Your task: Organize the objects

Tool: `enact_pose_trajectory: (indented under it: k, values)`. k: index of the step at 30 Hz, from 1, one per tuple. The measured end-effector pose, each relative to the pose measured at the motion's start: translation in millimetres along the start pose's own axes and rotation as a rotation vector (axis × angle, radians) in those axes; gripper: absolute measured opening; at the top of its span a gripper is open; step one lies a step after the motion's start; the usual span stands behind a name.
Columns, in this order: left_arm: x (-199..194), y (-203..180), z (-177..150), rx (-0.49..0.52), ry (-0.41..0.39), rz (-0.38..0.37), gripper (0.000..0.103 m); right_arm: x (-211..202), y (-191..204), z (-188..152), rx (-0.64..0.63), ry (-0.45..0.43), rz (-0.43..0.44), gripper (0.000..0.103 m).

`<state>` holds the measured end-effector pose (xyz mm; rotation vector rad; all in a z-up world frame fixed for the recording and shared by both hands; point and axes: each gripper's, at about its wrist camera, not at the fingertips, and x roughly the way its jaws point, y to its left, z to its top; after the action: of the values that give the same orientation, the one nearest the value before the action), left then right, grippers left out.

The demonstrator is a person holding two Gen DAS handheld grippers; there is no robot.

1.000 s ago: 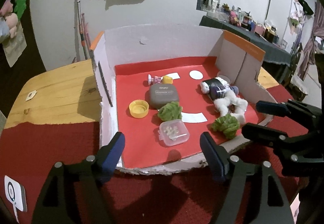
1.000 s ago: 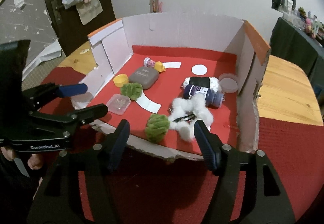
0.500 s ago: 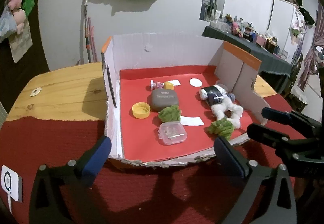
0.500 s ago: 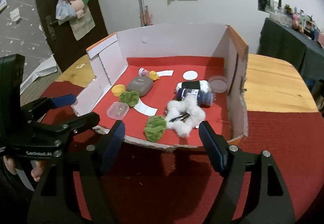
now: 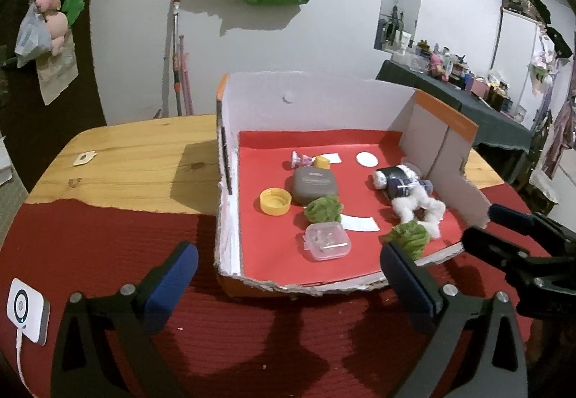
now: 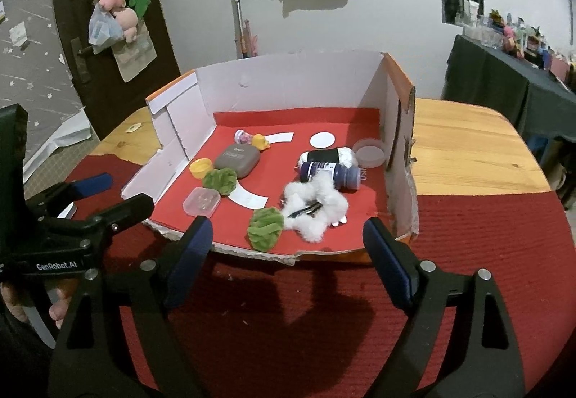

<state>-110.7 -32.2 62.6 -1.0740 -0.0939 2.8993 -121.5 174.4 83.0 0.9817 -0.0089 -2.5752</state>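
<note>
Both grippers are hovering over the red cloth before the cardboard box (image 5: 316, 99), the left gripper (image 5: 288, 272) with jaws gaping and empty, the right gripper (image 6: 288, 239) with jaws just opening, nothing between them. "GenRobot.AI" is showing on the left one. The green pom-pom (image 6: 265, 228) is lying by the box's torn front edge.

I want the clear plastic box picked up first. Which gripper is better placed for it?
Probably the left gripper: open and empty, with the clear plastic box just ahead. The right gripper faces the white fluff.
</note>
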Motion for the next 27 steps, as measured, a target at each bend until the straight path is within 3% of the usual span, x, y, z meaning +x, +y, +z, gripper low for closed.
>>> enact_pose_trajectory:
  k: [12,27]
  values:
    - [1,-4,-5,0.023,0.000,0.037,0.103,2,-2,-5,-0.015,-0.006,-0.085,0.086]
    - [-17,-7,-12,0.014,-0.020,0.061,0.103,-17,3,-12,0.007,-0.026,-0.064,0.086]
